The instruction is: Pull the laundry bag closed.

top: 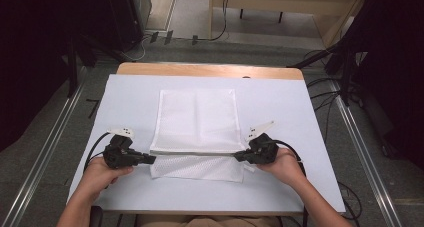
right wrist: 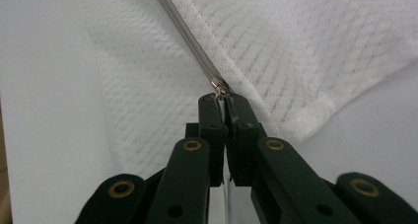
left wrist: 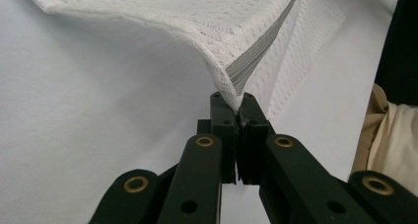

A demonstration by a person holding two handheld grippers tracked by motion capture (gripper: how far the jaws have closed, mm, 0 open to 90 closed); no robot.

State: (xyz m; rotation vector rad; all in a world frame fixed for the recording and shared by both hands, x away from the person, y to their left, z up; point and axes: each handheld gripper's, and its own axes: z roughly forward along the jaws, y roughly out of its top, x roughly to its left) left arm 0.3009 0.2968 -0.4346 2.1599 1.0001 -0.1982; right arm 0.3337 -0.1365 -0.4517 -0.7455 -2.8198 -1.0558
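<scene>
Left gripper view: the left gripper (left wrist: 237,108) has its jaws pressed together on the corner of the white mesh bag (left wrist: 207,21), right where the grey zipper (left wrist: 256,54) ends; the fabric rises from the pinch in a lifted fold.
Right gripper view: the right gripper (right wrist: 226,105) has its jaws clamped on the small metal zipper pull (right wrist: 219,86), with the zipper tape running up and away from the tips across the mesh.
Left gripper, high view: the left gripper (top: 150,159) lies level at the bag's left edge, pointing toward the middle of the surface, the person's left hand (top: 102,174) wrapped around its body.
Right gripper, high view: the right gripper (top: 237,156) points the opposite way at the bag's right edge, held by the right hand (top: 285,167).
Bag: the white mesh bag (top: 196,132) lies flat near the middle of the white surface (top: 300,117), with its near part between the two grippers; the zipper (top: 192,153) runs straight across it from one gripper to the other.
Near flap: below the zipper line a narrower band of mesh lies toward the person.
Surface: a white sheet covers it, and a strip of bare wood shows along the far edge (top: 210,69).
Surroundings: grey floor with cables on both sides, dark equipment at left and right.
</scene>
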